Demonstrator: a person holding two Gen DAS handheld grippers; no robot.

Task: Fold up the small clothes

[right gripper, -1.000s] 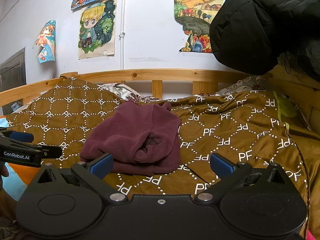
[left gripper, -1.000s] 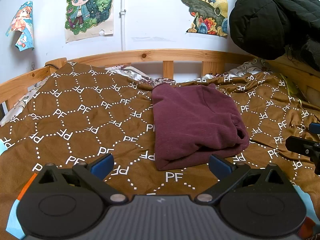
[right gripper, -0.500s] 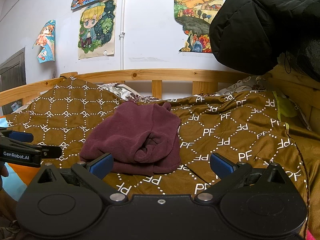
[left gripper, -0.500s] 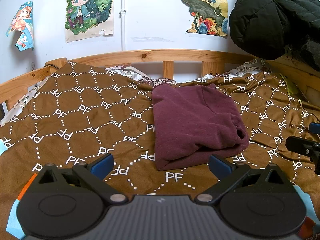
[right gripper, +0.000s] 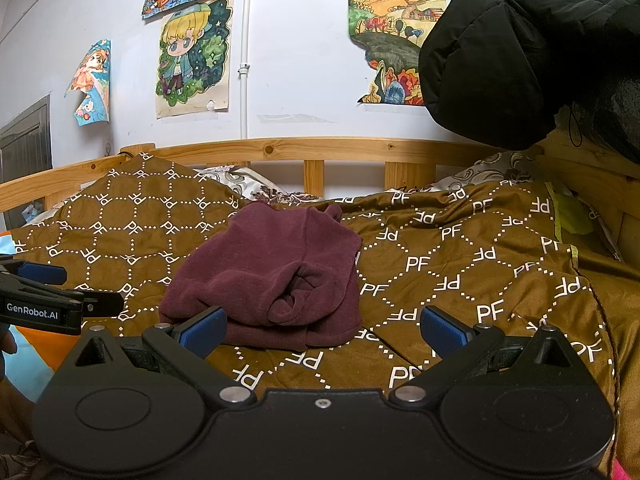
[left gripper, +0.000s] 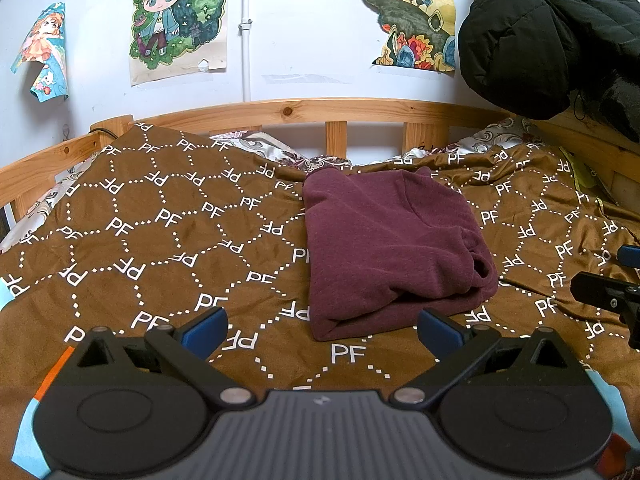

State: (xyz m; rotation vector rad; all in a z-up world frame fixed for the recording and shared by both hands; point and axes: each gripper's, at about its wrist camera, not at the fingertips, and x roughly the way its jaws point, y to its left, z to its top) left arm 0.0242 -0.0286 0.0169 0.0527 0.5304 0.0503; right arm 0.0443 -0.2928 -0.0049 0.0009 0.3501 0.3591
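A maroon garment (left gripper: 384,248) lies folded in a thick rectangle on the brown patterned bedspread (left gripper: 160,240), its rolled open end facing right. It also shows in the right wrist view (right gripper: 272,280). My left gripper (left gripper: 322,326) is open and empty, just in front of the garment's near edge. My right gripper (right gripper: 322,326) is open and empty, just in front of the garment's right end. Each gripper shows at the edge of the other's view, the right one (left gripper: 612,292) and the left one (right gripper: 48,300).
A wooden bed rail (left gripper: 320,112) runs along the back against a white wall with posters. A black puffy jacket (left gripper: 560,28) hangs at the upper right. A patterned pillow (right gripper: 248,184) lies by the rail. A yellow-green item (right gripper: 568,216) lies at the right.
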